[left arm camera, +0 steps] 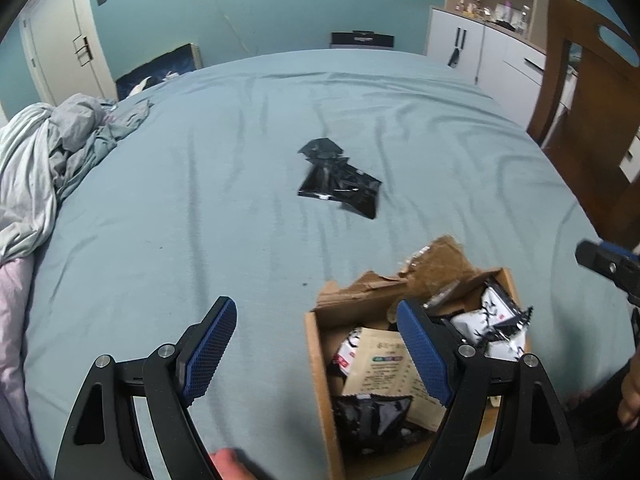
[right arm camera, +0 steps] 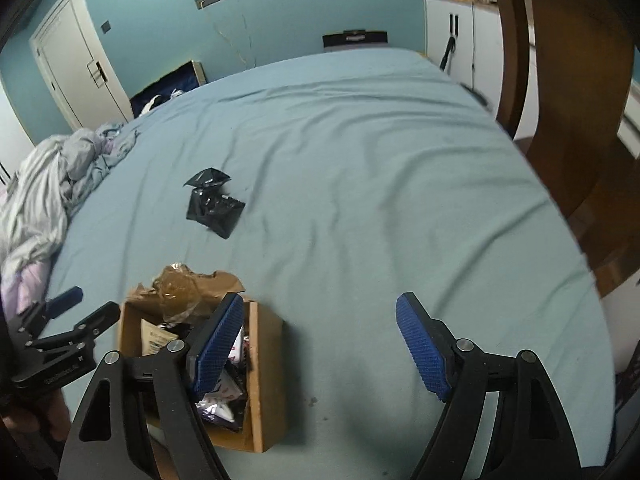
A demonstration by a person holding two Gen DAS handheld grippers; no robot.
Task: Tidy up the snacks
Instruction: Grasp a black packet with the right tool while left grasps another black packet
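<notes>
Snacks: black packets (left arm camera: 340, 182) mid-bed, well beyond both grippers; left gripper (left arm camera: 320, 354) and right gripper (right arm camera: 320, 350) jaws apart, empty (cardboard box (right arm camera: 264, 380) at near edge).

Dim, cool, even light; soft shadows only. Fisheye bends edges, dark corners around 10 and 2 o'clock; slight motion blur.

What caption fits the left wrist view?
Open left gripper hovers beside cardboard box of snacks; black packets lie on bed.
</notes>
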